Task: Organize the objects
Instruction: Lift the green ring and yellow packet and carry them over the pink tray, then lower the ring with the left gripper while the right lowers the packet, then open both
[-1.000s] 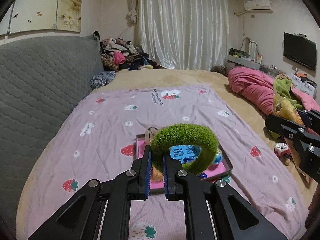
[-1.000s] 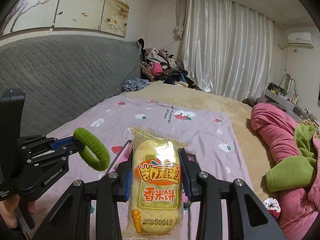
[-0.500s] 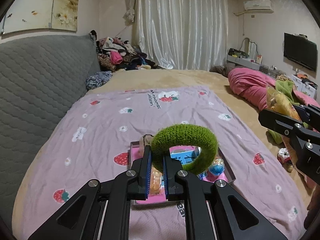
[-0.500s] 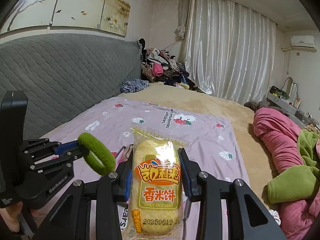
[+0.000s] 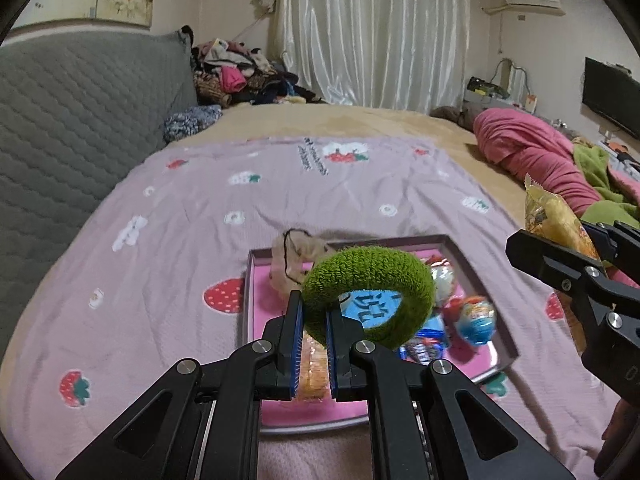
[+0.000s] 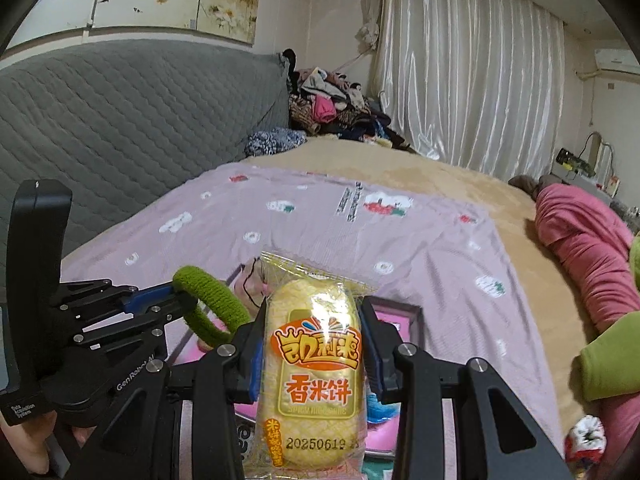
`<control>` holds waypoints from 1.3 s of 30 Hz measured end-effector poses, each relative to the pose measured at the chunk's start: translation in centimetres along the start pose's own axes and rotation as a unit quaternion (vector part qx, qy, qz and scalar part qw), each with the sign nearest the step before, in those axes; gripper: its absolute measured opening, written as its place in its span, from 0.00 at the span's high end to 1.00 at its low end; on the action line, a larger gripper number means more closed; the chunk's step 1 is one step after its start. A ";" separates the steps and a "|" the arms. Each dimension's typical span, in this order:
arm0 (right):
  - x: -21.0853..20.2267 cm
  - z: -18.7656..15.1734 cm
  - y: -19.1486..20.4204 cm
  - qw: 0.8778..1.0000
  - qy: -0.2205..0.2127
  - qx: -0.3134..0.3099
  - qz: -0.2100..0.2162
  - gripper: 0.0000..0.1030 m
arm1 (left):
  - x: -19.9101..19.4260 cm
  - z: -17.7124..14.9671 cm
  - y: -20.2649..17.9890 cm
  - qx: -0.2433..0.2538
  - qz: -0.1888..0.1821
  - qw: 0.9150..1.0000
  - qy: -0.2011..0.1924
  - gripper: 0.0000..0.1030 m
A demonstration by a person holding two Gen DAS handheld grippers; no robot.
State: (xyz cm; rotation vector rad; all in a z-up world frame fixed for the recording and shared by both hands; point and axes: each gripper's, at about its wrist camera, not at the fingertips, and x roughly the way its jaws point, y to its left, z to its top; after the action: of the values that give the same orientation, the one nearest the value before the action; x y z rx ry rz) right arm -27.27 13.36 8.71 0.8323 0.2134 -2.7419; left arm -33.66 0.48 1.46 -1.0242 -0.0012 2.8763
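left gripper [image 5: 313, 320]: my jaws nearly closed, pinching the near side of the green hair tie [image 5: 370, 290]; the ring stands upright off the tips, leaning toward 2 o'clock.
right gripper [image 6: 314, 334]: my jaws part open, about as wide as the packet, clamped on both sides of the rice cracker packet [image 6: 314, 364] (yellow wrapper, date stamp 20250619 along its bottom edge).
tray [image 5: 472, 268]: shallow, pink floor, dark rim, sits on the strawberry sheet [image 5: 192, 216]; in the left view it lies right under the hair tie, spreading toward 3 o'clock.
tray contents: beige pouch [image 5: 294, 254] with a black cord at the far left corner, blue label [image 5: 370, 306] visible through the ring, two egg-shaped toys [image 5: 476, 316] at the right side, an orange wrapped snack [image 5: 314, 366] showing between my left fingers. Blurred, so no finer detail.
cross view, left: right tool enters at 3 o'clock, top of the packet sticking out above it.
cross view, right: left tool at 9 o'clock, hair tie held just beside the packet's upper left, not touching that I can tell.
surroundings: grey quilted headboard [image 6: 120, 120] at 10 o'clock, pink duvet [image 6: 580, 248] at 3 o'clock, white curtain [image 6: 460, 72] at 1 o'clock, clothes pile [image 6: 332, 104] at 12.
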 end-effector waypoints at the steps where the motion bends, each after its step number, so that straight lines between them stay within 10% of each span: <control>1: 0.8 -0.4 0.0 1.000 0.002 0.001 0.002 0.62 | 0.7 -0.3 0.1 -0.002 0.000 1.000 0.001 0.90; 39: 13.7 -8.0 -0.7 0.996 0.094 -0.001 -0.005 0.62 | 10.0 -4.9 1.4 -0.017 -0.018 0.999 0.031 0.89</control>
State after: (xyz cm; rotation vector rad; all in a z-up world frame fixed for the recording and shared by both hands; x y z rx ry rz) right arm -34.19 12.92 -5.56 1.0930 0.2584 -2.6701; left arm -38.40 -0.26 -8.68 -1.1063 -0.0640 2.8218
